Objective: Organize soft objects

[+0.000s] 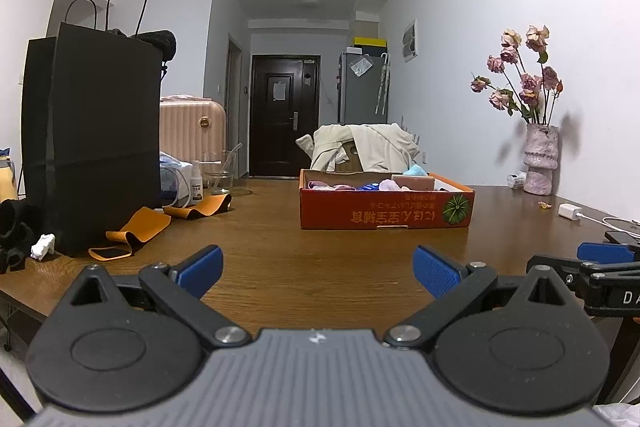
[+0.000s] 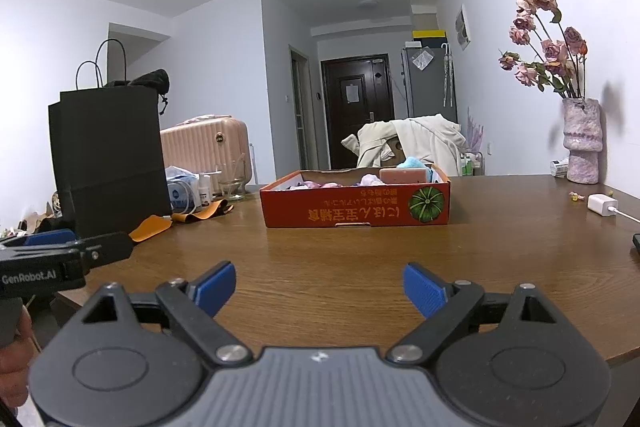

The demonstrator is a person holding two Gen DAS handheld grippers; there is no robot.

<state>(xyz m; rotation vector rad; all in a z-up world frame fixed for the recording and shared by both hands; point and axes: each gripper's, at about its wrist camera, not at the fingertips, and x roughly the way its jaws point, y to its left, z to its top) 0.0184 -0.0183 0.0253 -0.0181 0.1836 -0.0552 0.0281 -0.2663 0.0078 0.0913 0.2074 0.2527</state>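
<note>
1. Orange cardboard box [image 1: 386,209], shallow, open top, sits mid-table on the wooden table [image 1: 280,251], well ahead of both grippers. Printed side faces the cameras; a green pumpkin picture at its right end.
2. Soft items [image 2: 340,183] lie inside the box: pale pink and lilac pieces, a blue one, a teal one at the back right. A pinkish block [image 2: 402,175] stands among them. Exact kinds too small to tell.
3. Behind the box, a cream garment [image 1: 360,143] is draped over a chair.
4. Left of the box: orange strap [image 1: 136,231] lying curled on the table, black paper bag [image 1: 92,143] upright, small spray bottle [image 1: 196,187], glass [image 1: 219,173], pink suitcase [image 1: 192,131] beyond.
5. Right of the box: vase [image 2: 582,143] with dried roses against the wall, white charger [image 2: 601,205] with its cable.
6. Left gripper [image 1: 318,271]: jaws spread wide, nothing between the blue pads, only bare tabletop.
7. Right gripper [image 2: 319,287]: jaws spread wide, holding nothing, low over the near table edge.
8. The two grippers sit side by side, each showing at the edge of the other's view.
</note>
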